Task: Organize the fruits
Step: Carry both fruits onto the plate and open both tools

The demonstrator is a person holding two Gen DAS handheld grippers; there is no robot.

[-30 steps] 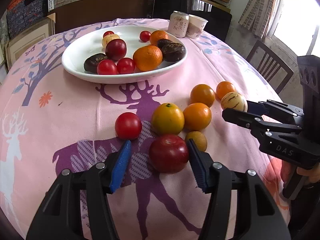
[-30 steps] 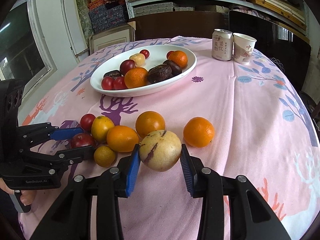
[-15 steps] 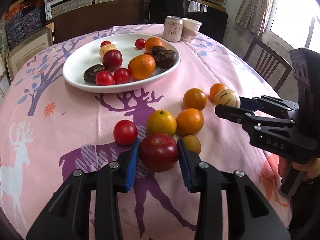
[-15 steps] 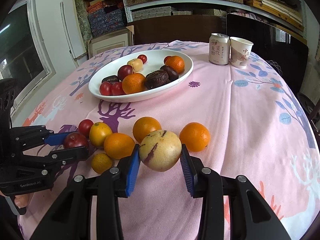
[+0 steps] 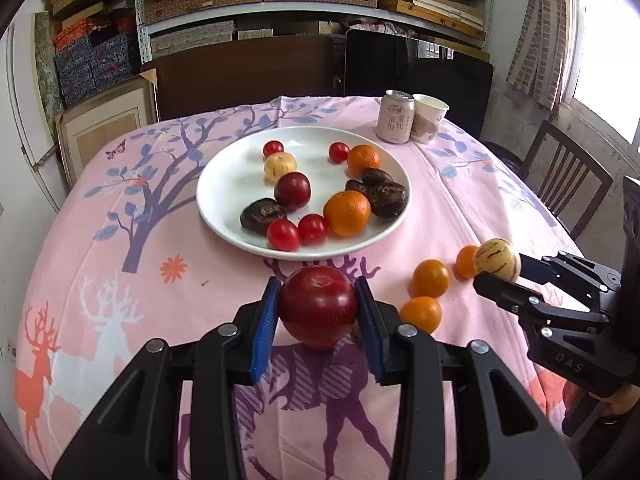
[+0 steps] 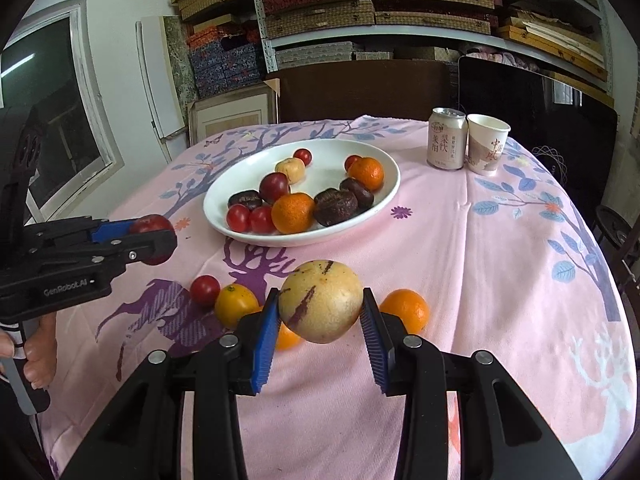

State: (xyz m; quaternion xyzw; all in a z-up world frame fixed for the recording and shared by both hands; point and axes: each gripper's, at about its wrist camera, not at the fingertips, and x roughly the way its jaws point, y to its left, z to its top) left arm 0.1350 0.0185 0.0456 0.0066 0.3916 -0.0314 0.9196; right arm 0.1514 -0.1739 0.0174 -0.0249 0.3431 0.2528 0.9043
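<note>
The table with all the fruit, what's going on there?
A person is sorting fruit with two handheld grippers. The left gripper is shut on a dark red plum; the right gripper holds a yellow purple-streaked melon. Both are lifted off the pink tablecloth. The white plate already holds fruit; several oranges remain loose.

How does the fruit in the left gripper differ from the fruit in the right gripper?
The red apple in the left gripper is dark red and glossy; the pale melon in the right gripper is matt cream-yellow with purple streaks. Both are round and clamped between blue pads.
</note>
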